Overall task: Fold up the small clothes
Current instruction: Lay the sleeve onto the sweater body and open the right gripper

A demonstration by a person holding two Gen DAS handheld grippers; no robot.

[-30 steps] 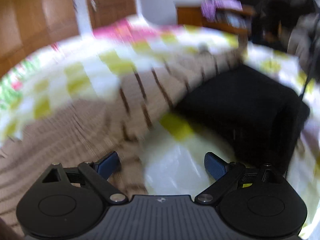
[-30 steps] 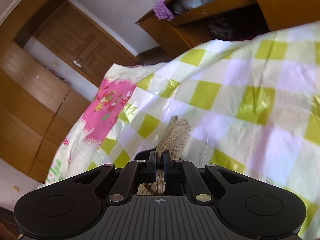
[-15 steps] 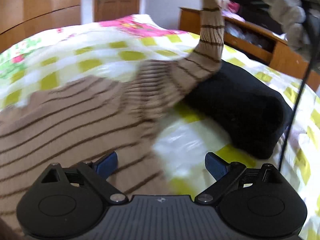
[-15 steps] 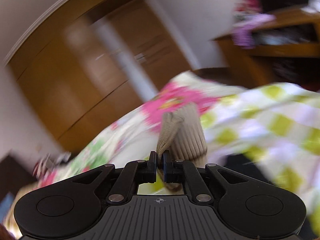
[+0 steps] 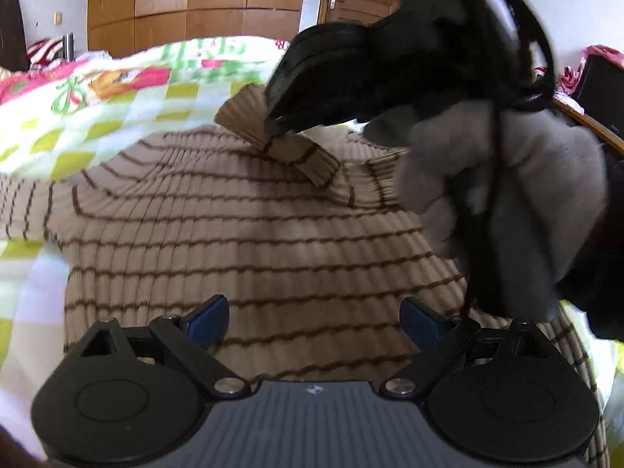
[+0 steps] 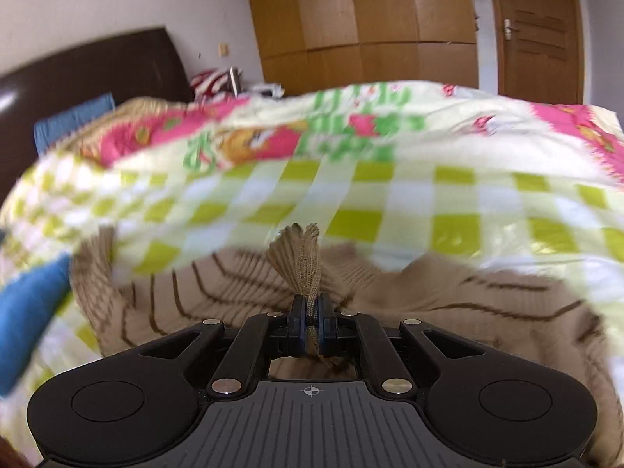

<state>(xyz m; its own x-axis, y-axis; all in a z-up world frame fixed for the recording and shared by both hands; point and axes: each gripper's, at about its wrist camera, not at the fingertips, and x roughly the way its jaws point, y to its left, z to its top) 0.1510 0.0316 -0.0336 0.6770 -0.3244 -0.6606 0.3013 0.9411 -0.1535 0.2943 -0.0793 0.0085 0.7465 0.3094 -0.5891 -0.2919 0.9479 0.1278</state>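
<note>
Folding barely begun, apparently: right gripper pinches the ribbed cuff of the tan, brown-striped knit sweater over its unfolded body, left gripper spread empty.

one tan striped sweater lies on one checked bedspread. two grippers show: the left gripper and the right gripper. one gloved hand, one dark headboard, one door, one blue pillow.

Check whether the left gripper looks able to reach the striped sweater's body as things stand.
Probably yes: the left gripper has open jaws directly over the striped sweater, nothing between. The right gripper, pinching the cuff, sits farther back.
</note>
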